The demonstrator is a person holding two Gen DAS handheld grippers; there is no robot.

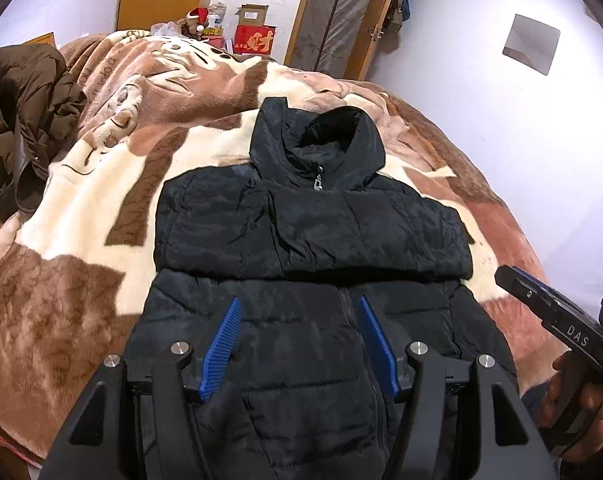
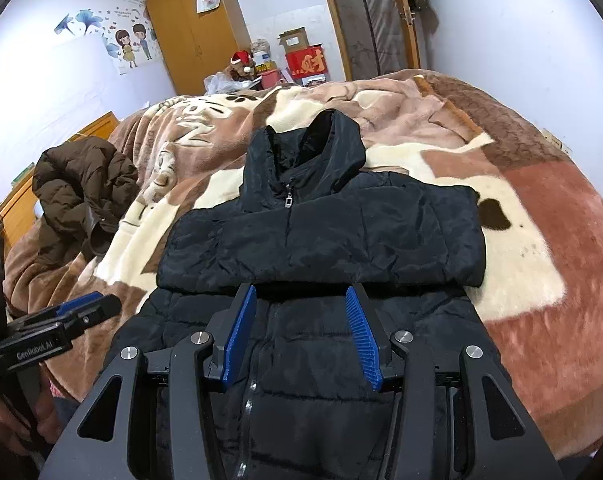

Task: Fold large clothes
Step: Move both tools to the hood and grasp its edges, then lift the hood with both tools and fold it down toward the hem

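A black hooded puffer jacket (image 1: 313, 232) (image 2: 325, 232) lies front up on the bed, zipped, its hood (image 1: 321, 132) pointing away from me. Both sleeves are folded across the chest in one band. My left gripper (image 1: 299, 300) hovers open over the jacket's lower half with nothing between its blue pads (image 1: 221, 352). My right gripper (image 2: 301, 289) is open just above the same lower half, also with nothing between its pads. In the left wrist view the right gripper (image 1: 505, 274) enters from the right, held by a hand (image 1: 581, 412). The left gripper (image 2: 81, 308) shows at the left of the right wrist view.
A brown, cream and pink blanket (image 1: 81, 200) (image 2: 521, 240) covers the bed. A crumpled brown puffer coat (image 1: 17, 120) (image 2: 81, 184) lies at the bed's left side. Boxes (image 2: 305, 62) and a wooden wardrobe (image 2: 197, 28) stand behind the bed, and a wall runs along the right.
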